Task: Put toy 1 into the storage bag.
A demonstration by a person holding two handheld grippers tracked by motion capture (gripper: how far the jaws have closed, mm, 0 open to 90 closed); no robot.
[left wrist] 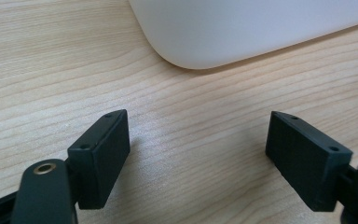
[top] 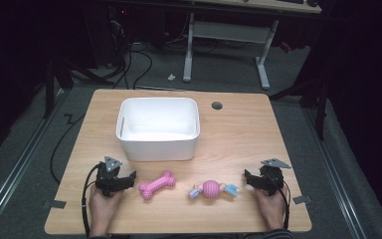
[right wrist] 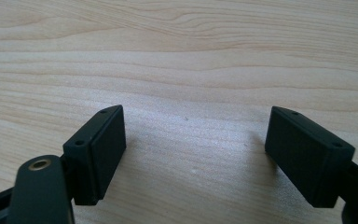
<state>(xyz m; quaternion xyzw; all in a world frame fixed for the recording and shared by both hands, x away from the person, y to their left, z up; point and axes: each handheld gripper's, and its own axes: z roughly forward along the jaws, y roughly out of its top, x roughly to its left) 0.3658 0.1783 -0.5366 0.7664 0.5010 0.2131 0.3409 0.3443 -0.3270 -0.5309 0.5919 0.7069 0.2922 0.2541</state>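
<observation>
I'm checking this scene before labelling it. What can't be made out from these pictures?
- White bin, high view: the floor just behind its near wall is hidden by that wall.
- White bin, left gripper view: cut off by the top edge.
- Pink bone toy and ball toy, high view: too small to tell the material.

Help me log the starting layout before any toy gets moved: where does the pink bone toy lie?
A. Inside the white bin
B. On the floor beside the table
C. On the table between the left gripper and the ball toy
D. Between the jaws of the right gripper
C: in the high view the pink bone toy lies flat on the table, with the left gripper on one side and the ball toy on the other, in front of the white bin.
</observation>
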